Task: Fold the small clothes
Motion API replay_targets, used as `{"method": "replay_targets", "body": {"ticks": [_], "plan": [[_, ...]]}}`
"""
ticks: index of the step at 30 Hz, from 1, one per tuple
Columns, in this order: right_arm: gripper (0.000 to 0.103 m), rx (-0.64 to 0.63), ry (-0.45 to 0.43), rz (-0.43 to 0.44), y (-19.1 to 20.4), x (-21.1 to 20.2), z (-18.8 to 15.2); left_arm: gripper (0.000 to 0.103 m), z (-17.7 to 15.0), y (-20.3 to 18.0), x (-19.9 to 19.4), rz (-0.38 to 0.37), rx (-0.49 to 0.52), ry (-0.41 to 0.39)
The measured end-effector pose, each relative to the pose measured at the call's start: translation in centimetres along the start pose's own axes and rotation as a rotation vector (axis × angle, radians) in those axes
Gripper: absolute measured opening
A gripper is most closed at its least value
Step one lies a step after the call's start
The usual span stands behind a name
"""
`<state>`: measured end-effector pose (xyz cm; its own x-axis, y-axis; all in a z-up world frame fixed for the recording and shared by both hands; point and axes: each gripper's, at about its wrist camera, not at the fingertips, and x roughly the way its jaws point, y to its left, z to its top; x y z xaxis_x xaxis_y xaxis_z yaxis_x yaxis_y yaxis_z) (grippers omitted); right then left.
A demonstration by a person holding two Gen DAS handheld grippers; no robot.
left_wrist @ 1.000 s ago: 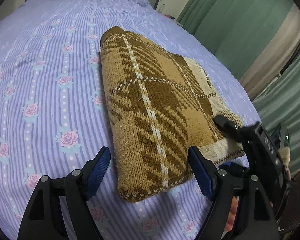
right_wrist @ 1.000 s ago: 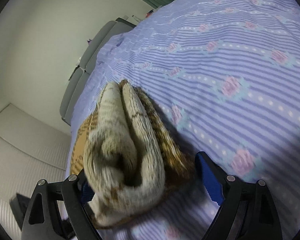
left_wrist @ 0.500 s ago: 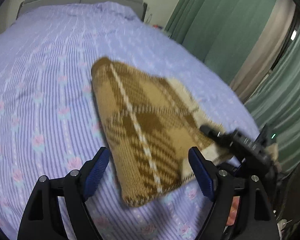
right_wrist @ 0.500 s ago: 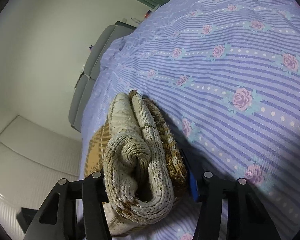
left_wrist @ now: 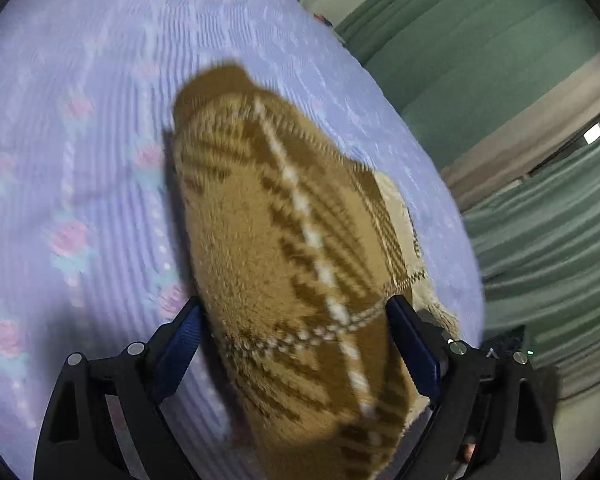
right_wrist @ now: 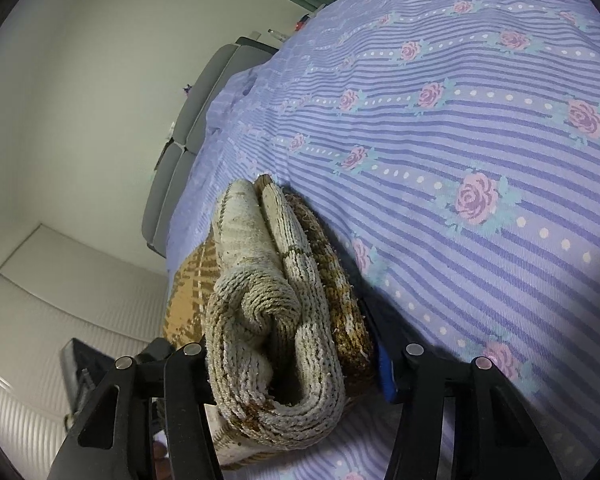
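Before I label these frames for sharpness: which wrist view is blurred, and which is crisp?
Left wrist view: motion-smeared, the folded brown plaid sweater and floral bedsheet are streaky. Right wrist view: crisp, with clear knit loops on the sweater's folded edge; fisheye bending and dark corner vignetting in both.

Knit garment: tan w/ dk-brown plaid, thin white lines; cream ribbed inner layers. Bedsheet: lavender, darker purple stripes, white dots, pink roses w/ teal leaves. Curtains: green. Headboard: grey. Gripper pads: blue; frames black.
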<state>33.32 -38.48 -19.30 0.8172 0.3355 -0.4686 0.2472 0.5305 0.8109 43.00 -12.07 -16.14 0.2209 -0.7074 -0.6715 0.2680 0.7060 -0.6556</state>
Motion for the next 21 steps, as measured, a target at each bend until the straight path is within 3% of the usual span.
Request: {"method": "replay_targets", "body": {"ticks": [3, 9, 14, 21], "plan": [[0.055, -0.006, 0.004, 0.005, -0.2, 0.0, 0.0, 0.090, -0.6, 1.9, 0.6, -0.104, -0.066, 0.007], [0.055, -0.029, 0.003, -0.001, -0.2, 0.2, -0.1, 0.077, -1.2, 1.5, 1.2, -0.124, -0.050, -0.019], [0.054, -0.064, 0.001, -0.028, 0.5, 0.3, -0.3, 0.068, -1.6, 0.3, 0.8, -0.075, -0.027, -0.033], [0.047, -0.130, 0.006, -0.069, 2.2, -0.5, -0.4, 0.064, -1.5, -3.6, 0.1, 0.029, 0.079, -0.056]]}}
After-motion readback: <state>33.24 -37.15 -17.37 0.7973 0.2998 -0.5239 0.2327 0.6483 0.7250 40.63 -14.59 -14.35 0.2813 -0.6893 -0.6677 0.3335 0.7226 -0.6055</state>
